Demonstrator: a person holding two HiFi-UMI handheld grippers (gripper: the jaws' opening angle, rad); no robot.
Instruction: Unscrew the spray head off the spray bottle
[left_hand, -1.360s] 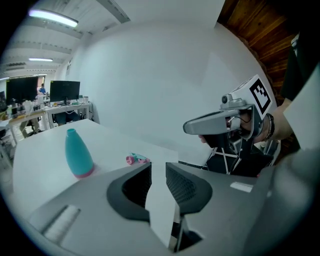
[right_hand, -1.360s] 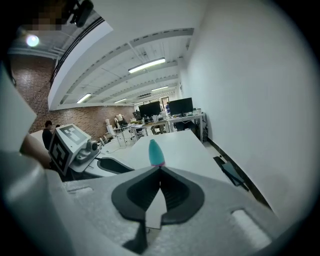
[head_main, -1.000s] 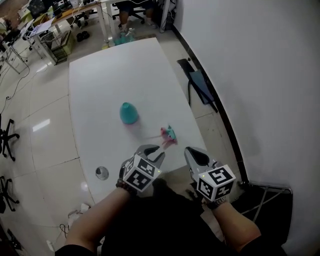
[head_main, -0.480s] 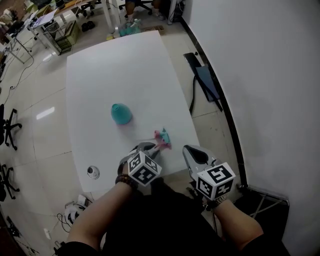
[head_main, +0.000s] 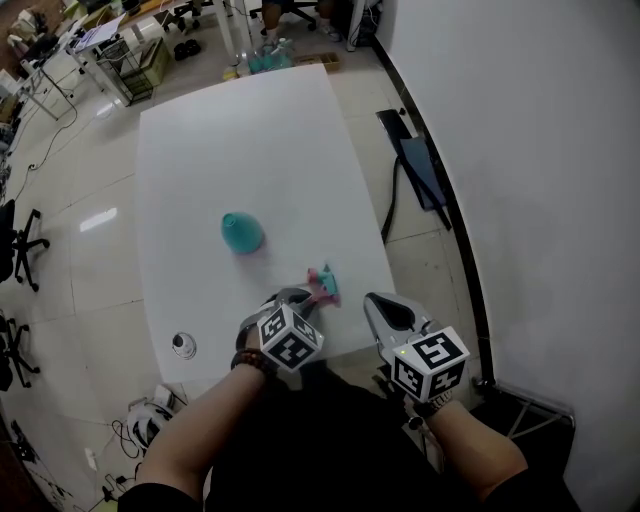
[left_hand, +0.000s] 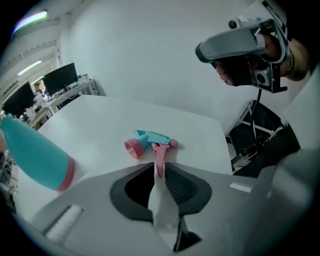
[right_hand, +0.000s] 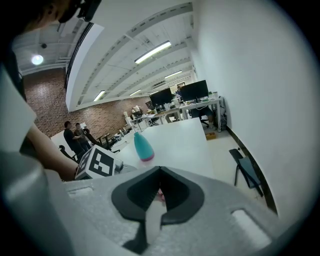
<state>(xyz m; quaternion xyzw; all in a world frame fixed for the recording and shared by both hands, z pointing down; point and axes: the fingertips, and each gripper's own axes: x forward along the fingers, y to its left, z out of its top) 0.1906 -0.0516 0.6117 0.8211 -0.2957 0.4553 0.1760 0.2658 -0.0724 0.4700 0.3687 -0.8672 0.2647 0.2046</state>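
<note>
Spray head (head_main: 323, 283): off, lying by the table's (head_main: 250, 130) near right edge; light, stiff plastic, best gripped at the pink collar (left_hand: 132, 148).
Bottle (head_main: 241, 232): upright, well apart, farther left.
Left gripper (left_hand: 159, 172): slit-open, just closing, trigger (left_hand: 159, 159) tip at its mouth.
Right gripper (right_hand: 159, 171): closed, empty.

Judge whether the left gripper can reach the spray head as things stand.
Probably yes: the spray head lies just ahead of the left gripper, nothing between them; its empty jaws have just been closing.

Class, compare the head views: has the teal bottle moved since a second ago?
No. The teal bottle keeps its place beyond the spray head on the table.
</note>
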